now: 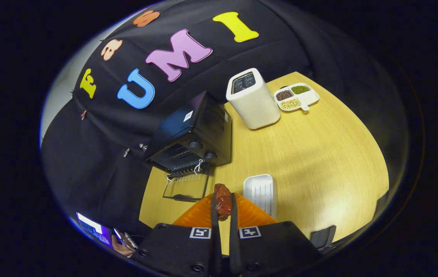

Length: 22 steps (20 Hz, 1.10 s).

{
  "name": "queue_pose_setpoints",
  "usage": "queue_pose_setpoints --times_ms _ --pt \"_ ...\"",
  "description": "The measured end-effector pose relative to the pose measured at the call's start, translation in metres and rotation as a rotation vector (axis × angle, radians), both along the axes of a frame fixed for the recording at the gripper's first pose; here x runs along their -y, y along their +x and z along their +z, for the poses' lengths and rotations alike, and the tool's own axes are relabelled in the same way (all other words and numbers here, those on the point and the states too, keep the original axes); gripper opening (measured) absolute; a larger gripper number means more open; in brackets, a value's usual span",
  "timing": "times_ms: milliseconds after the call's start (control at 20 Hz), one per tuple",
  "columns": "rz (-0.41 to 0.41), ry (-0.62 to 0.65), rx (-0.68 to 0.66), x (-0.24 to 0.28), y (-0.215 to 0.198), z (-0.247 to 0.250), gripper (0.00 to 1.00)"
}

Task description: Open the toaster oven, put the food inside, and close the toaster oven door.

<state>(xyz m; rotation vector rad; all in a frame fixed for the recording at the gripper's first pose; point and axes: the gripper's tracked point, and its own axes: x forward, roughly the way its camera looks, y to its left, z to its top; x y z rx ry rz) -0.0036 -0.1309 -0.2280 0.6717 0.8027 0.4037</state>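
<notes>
Meat [222, 201] sits clamped between the two orange fingers [202, 212] of the gripper [222, 209], both pads pressing its sides, lifted above the table [318, 154]. It is a reddish-brown, glossy chunk, lumpy and longer than it is wide, its upper end poking out just past the fingertips.

Beyond the fingers and slightly to their left stands the oven [194, 134], a black box with two round knobs on its front panel. Its glass door [186, 186] hangs fully down, lying flat over the table just ahead of the meat, and a wire rack shows at the mouth of the cavity. A white string hangs from the door area near the lower knob.

Just beside the right finger lies a white ribbed tray [260, 190]. Farther back stands a tall white toaster [252, 99], and beside it a white divided dish [296, 97] holding dark, green and pale beans in separate compartments.
</notes>
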Motion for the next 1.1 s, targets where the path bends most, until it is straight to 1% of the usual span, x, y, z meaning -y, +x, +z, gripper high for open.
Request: queue_pose_setpoints --times_ms 250,400,500,850,1100 --pt "-0.015 0.03 0.021 -0.05 -0.018 0.019 0.12" --pt "-0.016 0.011 0.047 -0.08 -0.026 0.024 0.12" --pt "-0.017 0.025 0.066 -0.105 -0.028 0.032 0.12" --pt "-0.061 0.091 0.11 -0.181 -0.004 0.055 0.12" --pt "-0.084 0.122 0.111 -0.236 0.023 0.056 0.12"
